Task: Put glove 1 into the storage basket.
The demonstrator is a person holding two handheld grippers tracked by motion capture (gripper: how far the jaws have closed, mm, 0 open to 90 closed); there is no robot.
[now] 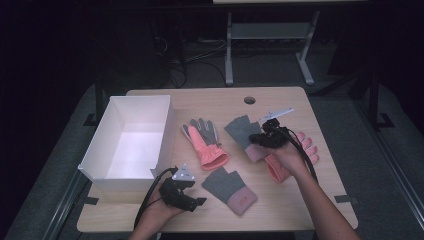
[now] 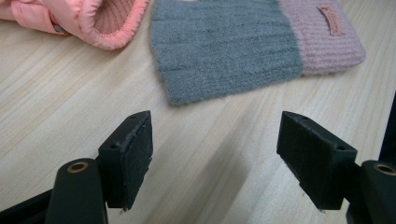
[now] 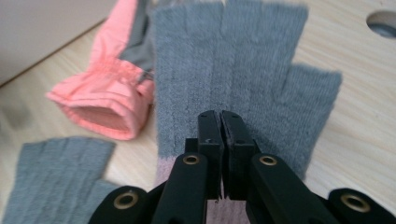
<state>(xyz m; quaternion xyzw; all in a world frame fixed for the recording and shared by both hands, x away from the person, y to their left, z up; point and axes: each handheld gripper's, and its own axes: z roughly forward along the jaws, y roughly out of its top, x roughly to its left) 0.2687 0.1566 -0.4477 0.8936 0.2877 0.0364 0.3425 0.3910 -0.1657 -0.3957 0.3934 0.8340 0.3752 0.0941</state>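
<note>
Nearest, left gripper (image 1: 199,202) wide open over bare wood beside a grey fingerless glove (image 1: 229,189). Farther, right gripper (image 1: 251,140) pinched on its mate (image 3: 243,79) (jaws almost touching), mid-lift. Beyond, white box (image 1: 162,137) at table's left; next, probably carrying across and releasing.

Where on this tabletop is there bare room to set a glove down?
Free: the far strip around the cable hole, and the near edge right of the knit glove. The white box is empty inside. Crowded: mid-table, around the pink ski glove and right gripper.
</note>
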